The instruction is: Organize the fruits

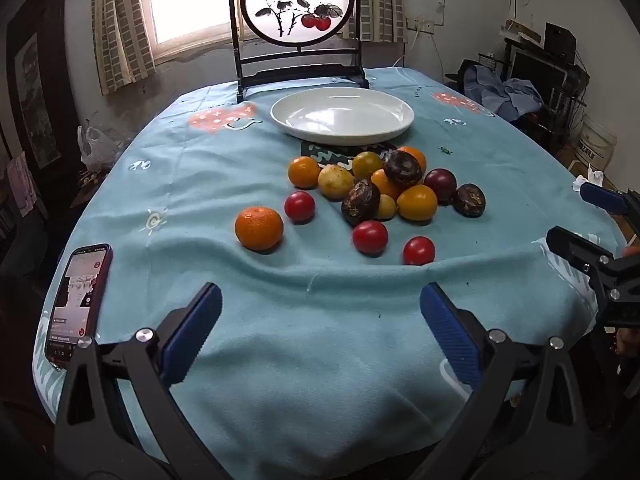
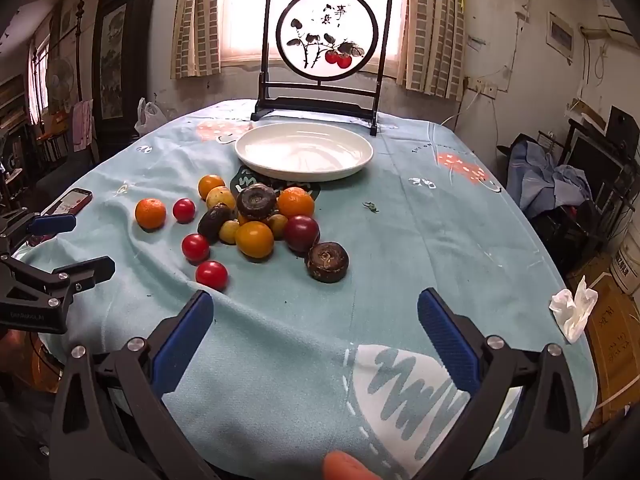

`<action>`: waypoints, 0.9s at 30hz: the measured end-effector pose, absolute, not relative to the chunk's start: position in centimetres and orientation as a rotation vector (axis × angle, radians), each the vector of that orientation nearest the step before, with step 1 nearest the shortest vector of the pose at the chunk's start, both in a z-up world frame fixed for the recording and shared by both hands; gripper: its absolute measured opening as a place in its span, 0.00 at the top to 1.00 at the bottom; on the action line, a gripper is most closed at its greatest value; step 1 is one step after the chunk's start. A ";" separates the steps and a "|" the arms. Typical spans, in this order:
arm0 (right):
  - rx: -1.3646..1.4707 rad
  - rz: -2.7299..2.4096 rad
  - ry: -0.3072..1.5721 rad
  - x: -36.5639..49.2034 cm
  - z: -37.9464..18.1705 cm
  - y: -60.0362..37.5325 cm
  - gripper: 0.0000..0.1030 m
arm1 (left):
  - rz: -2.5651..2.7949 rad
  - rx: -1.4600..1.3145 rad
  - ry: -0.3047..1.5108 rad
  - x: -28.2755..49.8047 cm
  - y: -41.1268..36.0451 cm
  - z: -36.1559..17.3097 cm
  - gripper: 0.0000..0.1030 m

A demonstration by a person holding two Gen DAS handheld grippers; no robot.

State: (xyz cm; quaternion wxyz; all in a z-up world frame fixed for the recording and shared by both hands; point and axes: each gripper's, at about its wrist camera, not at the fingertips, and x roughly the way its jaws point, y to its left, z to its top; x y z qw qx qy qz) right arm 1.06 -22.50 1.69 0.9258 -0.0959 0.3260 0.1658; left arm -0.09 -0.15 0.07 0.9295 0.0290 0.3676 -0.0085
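Observation:
A pile of fruit (image 1: 384,184) lies on the blue tablecloth: oranges, yellow fruits, dark brown wrinkled fruits and a purple one. A lone orange (image 1: 259,227) and three red tomatoes (image 1: 370,237) lie in front of it. The pile also shows in the right wrist view (image 2: 256,220). An empty white plate (image 1: 342,115) (image 2: 304,151) stands behind the pile. My left gripper (image 1: 320,304) is open and empty, near the table's front edge. My right gripper (image 2: 314,310) is open and empty, to the right of the left one.
A phone (image 1: 78,300) lies at the table's left front edge. A framed round painting (image 1: 298,4) stands behind the plate. A crumpled tissue (image 2: 574,310) lies at the right edge. Clutter and furniture surround the table.

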 end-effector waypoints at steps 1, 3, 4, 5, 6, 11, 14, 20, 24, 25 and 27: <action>-0.197 0.339 0.669 1.1 1.7 -22.5 0.01 | -0.020 0.063 0.752 -0.1 -0.2 0.1 0.02; -0.197 0.339 0.671 1.1 1.6 -22.5 0.01 | -0.010 0.047 0.761 0.0 -0.1 0.1 0.02; -0.197 0.339 0.672 1.1 1.6 -22.5 0.01 | -0.009 0.048 0.762 0.0 -0.1 0.1 0.02; -0.196 0.340 0.674 1.1 1.5 -22.5 0.01 | -0.009 0.050 0.762 0.0 -0.2 0.2 0.02; -0.195 0.339 0.675 1.2 1.5 -22.5 0.01 | -0.009 0.051 0.762 0.0 -0.2 0.2 0.02; -0.195 0.339 0.679 1.2 1.7 -22.7 0.01 | -0.012 0.051 0.764 -0.2 -0.3 -0.1 0.02; -0.195 0.340 0.680 1.3 1.4 -22.6 0.01 | -0.010 0.050 0.763 -0.2 -0.3 -0.1 0.02; -0.195 0.339 0.681 1.3 1.4 -22.4 0.01 | -0.011 0.049 0.768 0.1 -0.2 -0.3 0.02; -0.196 0.337 0.685 1.2 1.3 -22.2 0.01 | -0.013 0.049 0.771 0.0 -0.1 -0.3 0.02; -0.196 0.337 0.687 1.3 1.3 -22.3 0.01 | -0.012 0.049 0.771 0.1 -0.1 -0.3 0.02; -0.195 0.339 0.687 1.3 1.3 -22.3 0.01 | -0.012 0.049 0.771 0.1 -0.1 -0.3 0.02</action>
